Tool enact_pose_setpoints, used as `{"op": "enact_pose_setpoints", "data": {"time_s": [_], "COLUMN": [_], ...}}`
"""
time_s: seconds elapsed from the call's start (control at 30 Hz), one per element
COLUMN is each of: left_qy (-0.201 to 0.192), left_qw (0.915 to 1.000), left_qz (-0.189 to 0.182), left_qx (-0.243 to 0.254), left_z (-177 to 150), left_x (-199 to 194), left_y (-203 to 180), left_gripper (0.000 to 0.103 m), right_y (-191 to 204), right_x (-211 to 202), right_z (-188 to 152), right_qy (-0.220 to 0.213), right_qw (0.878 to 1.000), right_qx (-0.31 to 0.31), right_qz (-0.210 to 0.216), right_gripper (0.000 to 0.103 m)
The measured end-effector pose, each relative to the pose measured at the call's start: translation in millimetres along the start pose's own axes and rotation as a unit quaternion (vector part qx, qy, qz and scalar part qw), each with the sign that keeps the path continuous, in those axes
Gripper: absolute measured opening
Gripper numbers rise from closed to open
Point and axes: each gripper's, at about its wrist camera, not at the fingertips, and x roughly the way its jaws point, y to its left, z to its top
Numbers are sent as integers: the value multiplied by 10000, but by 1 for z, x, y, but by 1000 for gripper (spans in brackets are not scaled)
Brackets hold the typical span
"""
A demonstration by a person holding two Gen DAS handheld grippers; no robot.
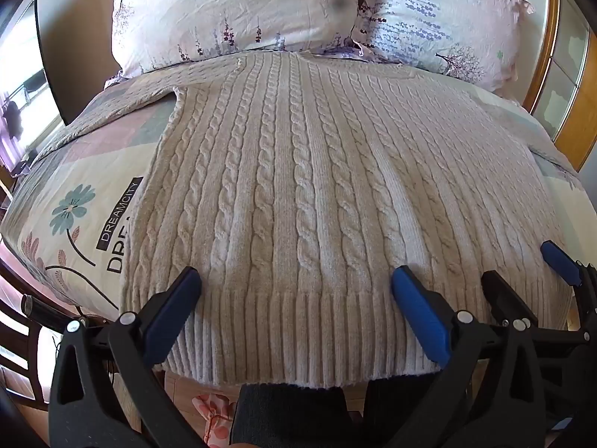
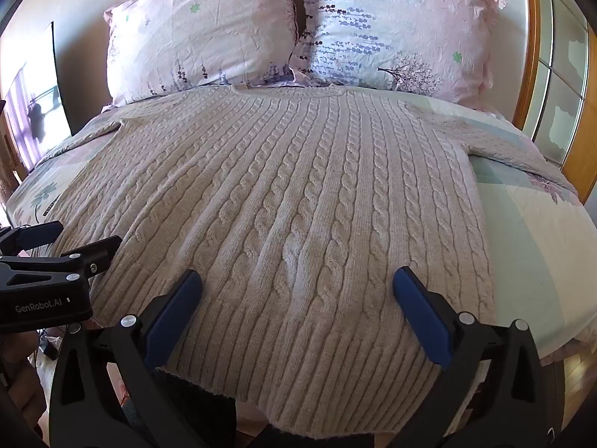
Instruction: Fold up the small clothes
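A beige cable-knit sweater (image 1: 298,171) lies flat on the bed, collar toward the pillows, ribbed hem hanging over the near edge; it also fills the right wrist view (image 2: 283,201). Its sleeves spread out to the left (image 1: 123,97) and right (image 2: 496,138). My left gripper (image 1: 296,280) is open, fingers wide apart just above the hem's left part. My right gripper (image 2: 298,280) is open over the hem's right part. Each gripper shows in the other's view: the right one (image 1: 522,265), the left one (image 2: 74,239).
Two floral pillows (image 2: 201,30) (image 2: 395,26) lie at the head of the bed. A patterned quilt (image 1: 74,201) covers the mattress. A wooden frame with glass panels (image 2: 552,74) stands at the right. A window (image 1: 22,86) is at the left.
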Motion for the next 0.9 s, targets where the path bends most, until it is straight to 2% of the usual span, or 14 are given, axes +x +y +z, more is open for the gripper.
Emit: {"op": "enact_pose_setpoints", "data": {"time_s": [0.9], "left_qy": [-41], "left_qw": [10000], "left_qz": [1], "left_qx": [2], "left_z": [0], "left_x": [0], "left_y": [0], "left_gripper": [101], "right_y": [-1], "right_x": [0], "right_z": [0], "right_qy": [-16], "right_qw": [10000], "right_qx": [-6], "right_qz": [-1], "right_gripper": [102]}}
